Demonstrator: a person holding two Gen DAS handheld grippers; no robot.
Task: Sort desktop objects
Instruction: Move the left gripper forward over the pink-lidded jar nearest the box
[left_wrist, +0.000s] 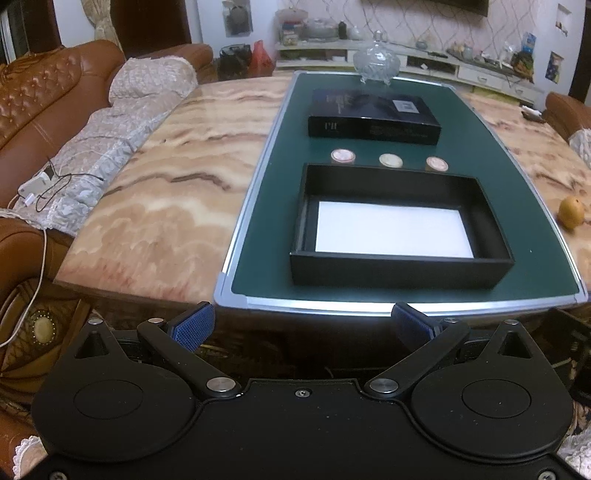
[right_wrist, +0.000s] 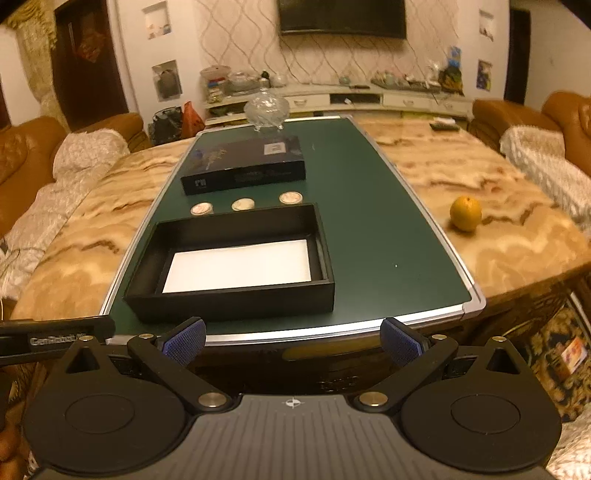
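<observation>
An open black box (left_wrist: 400, 269) with a white liner stands on a green mat (left_wrist: 273, 229); it also shows in the right wrist view (right_wrist: 236, 301). Three small round tins (left_wrist: 390, 160) sit in a row just behind it, also in the right wrist view (right_wrist: 243, 204). A black lid (left_wrist: 373, 118) lies farther back, also in the right wrist view (right_wrist: 243, 168). My left gripper (left_wrist: 303, 326) is open and empty before the mat's near edge. My right gripper (right_wrist: 293, 341) is open and empty, also short of the mat.
A glass lidded bowl (left_wrist: 376, 61) stands at the mat's far end. An orange (right_wrist: 466, 213) lies on the marble table (left_wrist: 159, 192) right of the mat. Sofas flank the table. The left gripper's body (right_wrist: 55, 338) shows at the left.
</observation>
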